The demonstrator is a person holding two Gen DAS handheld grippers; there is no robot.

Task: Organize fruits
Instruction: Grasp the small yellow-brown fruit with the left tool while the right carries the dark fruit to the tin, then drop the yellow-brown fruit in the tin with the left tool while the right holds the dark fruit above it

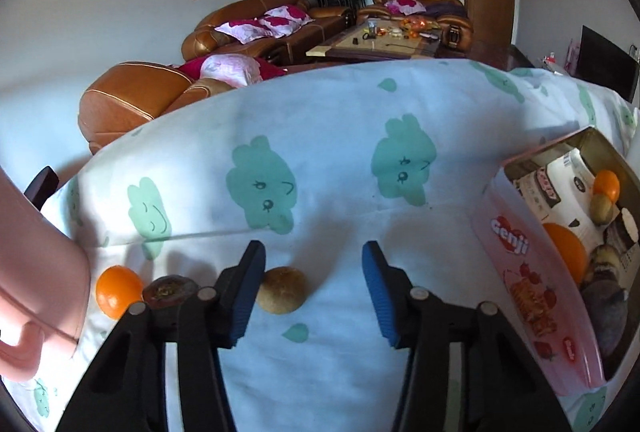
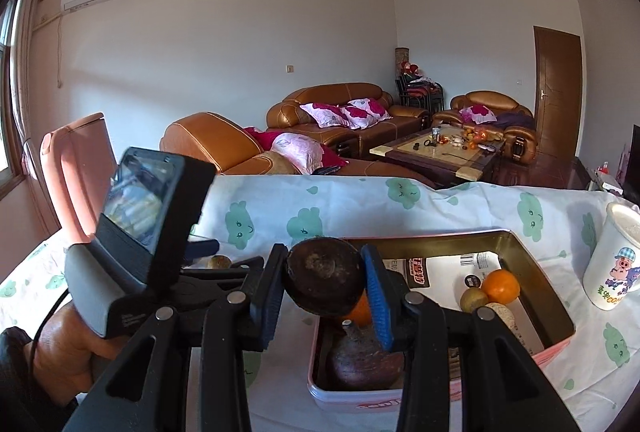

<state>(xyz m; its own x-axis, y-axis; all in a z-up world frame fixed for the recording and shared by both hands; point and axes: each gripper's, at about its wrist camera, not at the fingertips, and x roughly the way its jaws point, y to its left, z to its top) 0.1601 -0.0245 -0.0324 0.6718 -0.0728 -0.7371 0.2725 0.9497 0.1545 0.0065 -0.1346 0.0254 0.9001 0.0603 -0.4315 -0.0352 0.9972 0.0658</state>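
Fruits partly sorted: pink rectangular tin box (image 2: 556,316) on my cloud-print tablecloth (image 1: 332,136) holds oranges. Right gripper (image 2: 324,288) clamps a dark brown round fruit (image 2: 324,276) above it. Left gripper (image 1: 314,292) gapes empty beside a tan round fruit (image 1: 282,290).

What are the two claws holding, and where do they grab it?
The right claw squeezes a dark brown round fruit by its two sides, above the tin box. The left claw is open and holds nothing.
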